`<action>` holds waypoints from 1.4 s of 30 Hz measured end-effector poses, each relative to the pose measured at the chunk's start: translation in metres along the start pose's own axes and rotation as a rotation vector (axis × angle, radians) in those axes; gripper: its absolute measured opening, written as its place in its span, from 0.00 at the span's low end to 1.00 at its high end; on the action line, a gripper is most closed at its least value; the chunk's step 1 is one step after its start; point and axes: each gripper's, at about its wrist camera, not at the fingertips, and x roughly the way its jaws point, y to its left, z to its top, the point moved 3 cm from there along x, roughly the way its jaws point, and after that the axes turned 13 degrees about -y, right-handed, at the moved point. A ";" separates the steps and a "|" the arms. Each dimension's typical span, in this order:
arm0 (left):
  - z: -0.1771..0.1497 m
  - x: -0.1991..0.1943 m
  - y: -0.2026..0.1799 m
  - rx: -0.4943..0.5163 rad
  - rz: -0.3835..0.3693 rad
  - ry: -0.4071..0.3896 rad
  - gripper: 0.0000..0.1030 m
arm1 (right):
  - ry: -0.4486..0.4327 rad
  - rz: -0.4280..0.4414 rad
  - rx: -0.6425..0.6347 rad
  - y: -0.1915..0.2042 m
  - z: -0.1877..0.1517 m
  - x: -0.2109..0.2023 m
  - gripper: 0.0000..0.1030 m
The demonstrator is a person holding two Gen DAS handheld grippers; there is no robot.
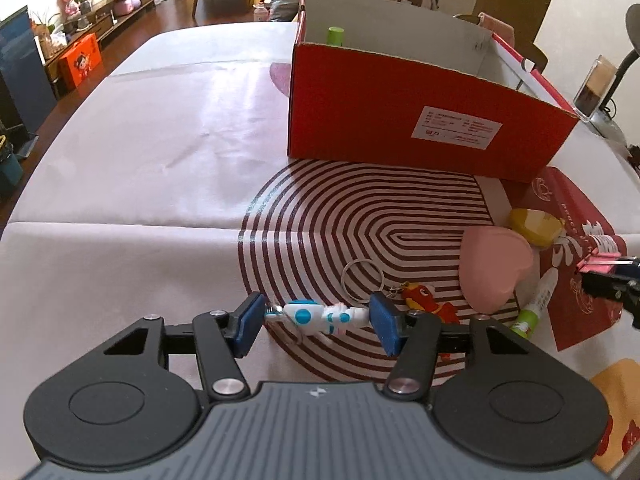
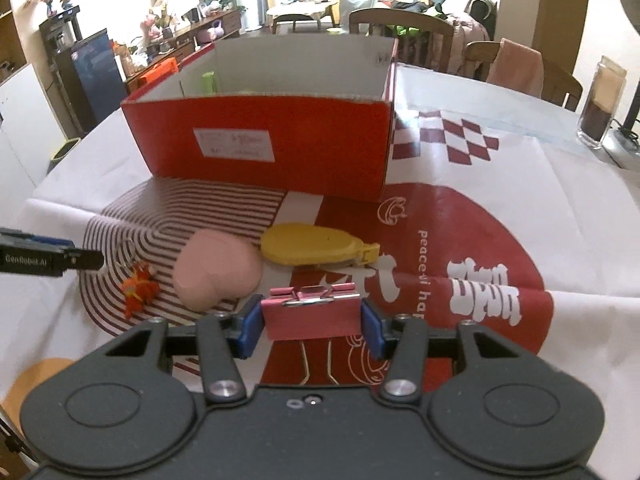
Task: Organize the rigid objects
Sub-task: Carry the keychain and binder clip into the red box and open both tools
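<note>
Dining table (image 1: 152, 152) under a white printed cloth, with a living room behind it.

Left wrist view: the left gripper (image 1: 318, 322) is clenched on a small white-and-blue toy robot (image 1: 320, 316). The blue pads (image 1: 250, 322) press on both its ends, and it lies crosswise between them, above a striped red-and-white pattern. A metal key ring (image 1: 362, 282) sits at 12 o'clock from the toy, just beyond it. An orange fish charm (image 1: 426, 300) is at 2 o'clock. A white glue tube with a green cap (image 1: 534, 310) lies at 3 o'clock. A pink heart-shaped case (image 1: 494, 268) stands beyond the tube, with a yellow oval case (image 1: 534, 222) just behind it.

Right wrist view: the right gripper (image 2: 312, 328) is grasping a pink binder clip (image 2: 310, 316). Its pads bear on both sides of the clip. The wire handles of the clip point back toward the camera.

Farther off, at 12 o'clock in both views, a red cardboard box (image 2: 280, 140) stands open on the cloth. It has a white label on its near wall and a green cylinder (image 1: 335, 35) inside. A tall glass (image 2: 602, 108) stands at 2 o'clock near the table edge.
</note>
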 end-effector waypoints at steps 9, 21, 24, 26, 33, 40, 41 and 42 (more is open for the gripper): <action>0.010 -0.021 0.006 -0.022 -0.039 -0.017 0.56 | -0.046 0.018 0.013 0.010 0.031 -0.026 0.49; 0.059 -0.051 0.000 -0.055 -0.079 -0.079 0.56 | -0.096 0.041 0.003 0.021 0.084 -0.042 0.49; 0.078 -0.056 -0.004 -0.049 -0.083 -0.118 0.56 | -0.121 0.043 -0.007 0.021 0.101 -0.042 0.49; 0.089 -0.055 -0.008 -0.043 -0.084 -0.135 0.56 | -0.135 0.043 -0.017 0.020 0.109 -0.041 0.49; 0.127 -0.046 -0.021 -0.022 -0.099 -0.165 0.56 | -0.172 0.050 -0.056 0.018 0.137 -0.026 0.49; 0.159 -0.029 -0.039 0.025 -0.088 -0.196 0.56 | -0.195 0.061 -0.087 0.014 0.160 -0.005 0.49; 0.164 -0.025 -0.042 0.031 -0.086 -0.200 0.56 | -0.195 0.063 -0.089 0.013 0.163 -0.001 0.49; 0.168 -0.022 -0.044 0.035 -0.085 -0.202 0.56 | -0.195 0.064 -0.089 0.012 0.166 0.003 0.49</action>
